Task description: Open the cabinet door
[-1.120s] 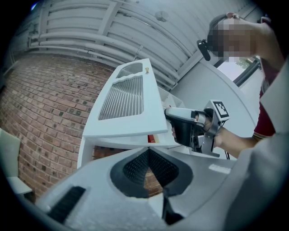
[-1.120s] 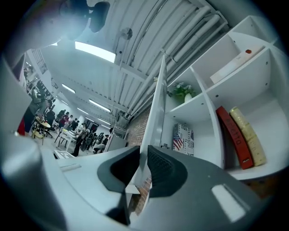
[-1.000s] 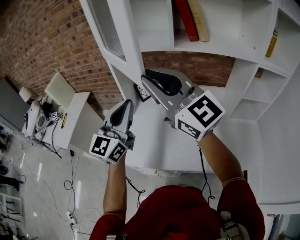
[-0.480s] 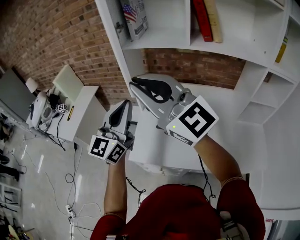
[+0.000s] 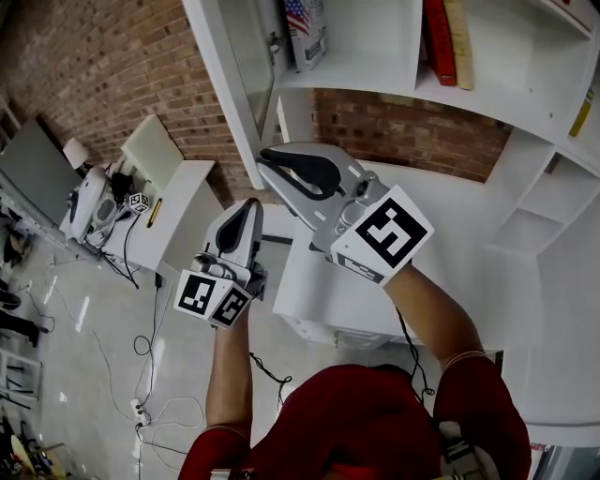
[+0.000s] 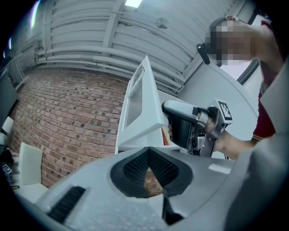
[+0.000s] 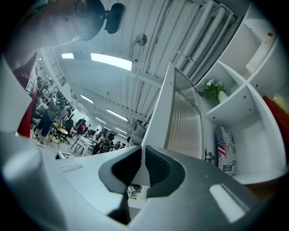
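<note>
Nearest, the left gripper (image 5: 248, 206) rides empty, with its fingers together and only brick visible past them. Just beside it and slightly ahead, the right gripper (image 5: 265, 159) has just been closing its fingers. In the right gripper view they appear clamped on the lower free edge of the cabinet door (image 5: 225, 75), which rises straight up from between the pads. The door stands swung well out from the shelf unit (image 5: 375, 80), above and beyond the fingers. It is a flat, stiff panel with a smooth white painted frame (image 7: 158, 117) around a ribbed pane (image 7: 185, 122) that looks like glass. Judged from this, it is light and swings freely about the hinged edge on the far side from the fingers, so it needs guiding along an arc, not force. The glossy paint is probably slippery and the pane fragile, so the best hold is on the frame at the free edge, well away from the ribbing. Beyond the fingers, the open shelf holds a flag-printed box (image 5: 305, 28) and an upright red book (image 5: 439, 42). A plain white counter (image 5: 450, 216) lies to their right, and a rough brick wall (image 5: 112, 84) stands farthest off.
</note>
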